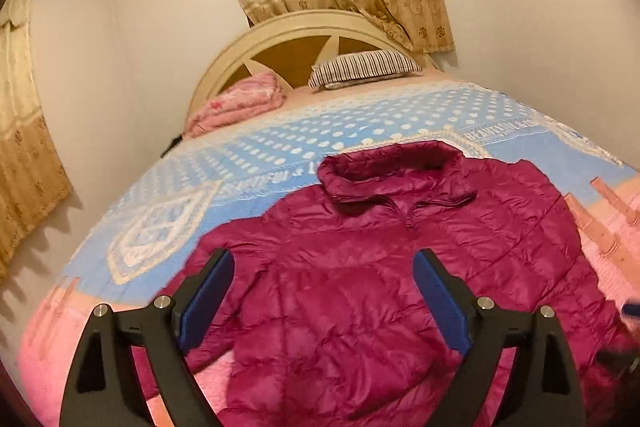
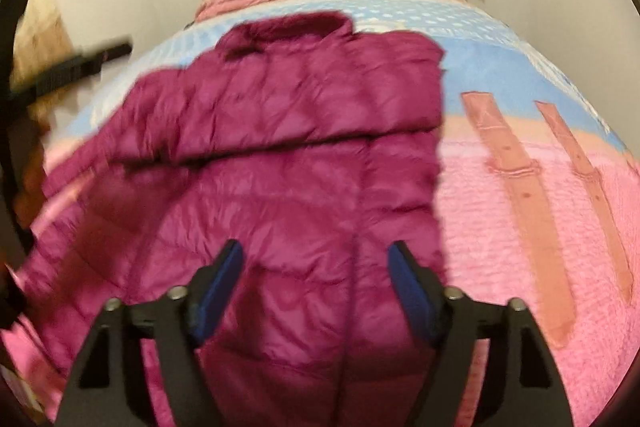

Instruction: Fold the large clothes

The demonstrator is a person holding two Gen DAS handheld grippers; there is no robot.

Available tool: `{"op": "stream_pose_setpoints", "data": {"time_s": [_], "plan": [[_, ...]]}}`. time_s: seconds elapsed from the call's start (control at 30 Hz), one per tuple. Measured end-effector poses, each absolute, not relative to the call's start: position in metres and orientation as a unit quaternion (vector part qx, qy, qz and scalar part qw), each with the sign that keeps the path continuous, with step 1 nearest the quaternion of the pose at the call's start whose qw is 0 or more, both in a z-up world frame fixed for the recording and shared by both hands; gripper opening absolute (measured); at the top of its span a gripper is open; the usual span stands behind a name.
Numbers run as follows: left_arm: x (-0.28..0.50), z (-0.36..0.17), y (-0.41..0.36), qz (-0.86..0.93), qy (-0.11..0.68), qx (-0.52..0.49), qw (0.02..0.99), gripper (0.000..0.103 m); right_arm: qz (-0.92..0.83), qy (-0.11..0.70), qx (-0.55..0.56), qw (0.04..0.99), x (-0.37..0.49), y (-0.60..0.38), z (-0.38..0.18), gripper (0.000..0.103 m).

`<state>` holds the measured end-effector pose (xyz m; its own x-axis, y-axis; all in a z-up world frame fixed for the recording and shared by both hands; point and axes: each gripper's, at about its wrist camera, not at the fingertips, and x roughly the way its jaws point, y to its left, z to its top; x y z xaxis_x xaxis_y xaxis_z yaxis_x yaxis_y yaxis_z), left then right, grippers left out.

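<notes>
Jacket point(image 1: 380, 259) lies flat on the bed point(image 1: 240, 155), collar toward the headboard, so you can fold it against the mattress; one sleeve point(image 2: 280, 115) already crosses the chest. You hold your left gripper point(image 1: 324, 291) and your right gripper point(image 2: 316, 279) tilted down over it, both released, gripping nothing.

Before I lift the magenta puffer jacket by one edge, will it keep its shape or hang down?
The jacket would probably hang floppy: its quilted shell already creases on the bedspread. It looks light for its bulk, being puffy. The shiny fabric may slip between pads.
</notes>
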<state>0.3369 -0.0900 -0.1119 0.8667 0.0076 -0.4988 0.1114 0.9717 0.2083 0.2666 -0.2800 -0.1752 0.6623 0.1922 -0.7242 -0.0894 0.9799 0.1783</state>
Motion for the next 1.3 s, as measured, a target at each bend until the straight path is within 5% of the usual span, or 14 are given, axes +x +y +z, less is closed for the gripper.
{"op": "stream_pose_setpoints", "data": {"time_s": [0.3,0.6,1.03,1.3], "plan": [[0.382,-0.159,-0.092,-0.025,0.351,0.012,0.936,0.091,0.012,0.31,0.05,0.949,0.362,-0.296,-0.118,0.075],[0.411,-0.198,-0.091,0.003,0.396,0.007,0.918,0.091,-0.037,0.369,0.013,0.929,0.444,-0.287,-0.189,0.07],[0.418,-0.222,-0.096,0.004,0.412,0.019,0.911,0.096,-0.056,0.406,0.064,0.91,0.447,-0.315,-0.214,0.07],[0.421,-0.224,-0.084,-0.003,0.418,-0.021,0.908,0.097,-0.071,0.318,0.071,0.943,0.412,-0.319,-0.159,0.072]]}}
